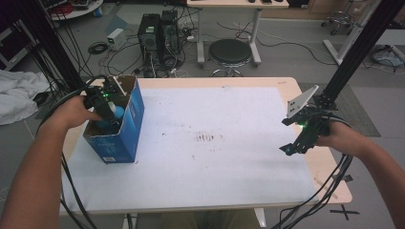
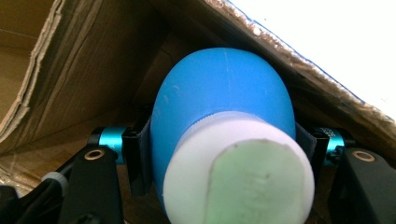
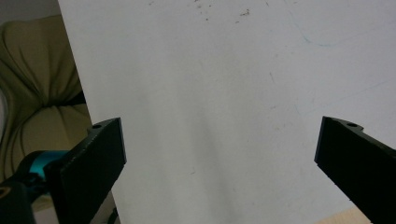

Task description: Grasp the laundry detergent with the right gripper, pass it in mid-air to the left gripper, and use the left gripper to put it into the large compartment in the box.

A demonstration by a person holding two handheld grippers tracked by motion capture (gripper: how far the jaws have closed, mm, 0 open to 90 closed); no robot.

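Room first, high view: grey floor, two black PC towers [image 1: 159, 33] behind the desk [image 1: 296, 90], one round black stool [image 1: 230, 51], loose cables, white cloth [image 1: 19, 93] at far left. One desk, light wood, covered by one white sheet [image 1: 205, 148] with a few brown smudges mid-sheet.

One blue cardboard box [image 1: 125, 129], top open, stands on the desk's left end. Left tool [image 1: 109, 112] is down inside the box opening, hand behind it. Right tool [image 1: 295, 145] hangs over the sheet's right edge, well apart from the box, grey plate on top.

Left gripper view adds what the high view barely shows: one blue bottle [image 2: 224, 107] with a white collar and pale green cap, clamped between the jaws on both sides, brown box walls [image 2: 70, 70] all round. High view gives only a light blue bit of it in the box.

Right gripper view: jaws spread wide, nothing between them, white sheet below; tan padded seat [image 3: 37, 88] at the left past the sheet edge.
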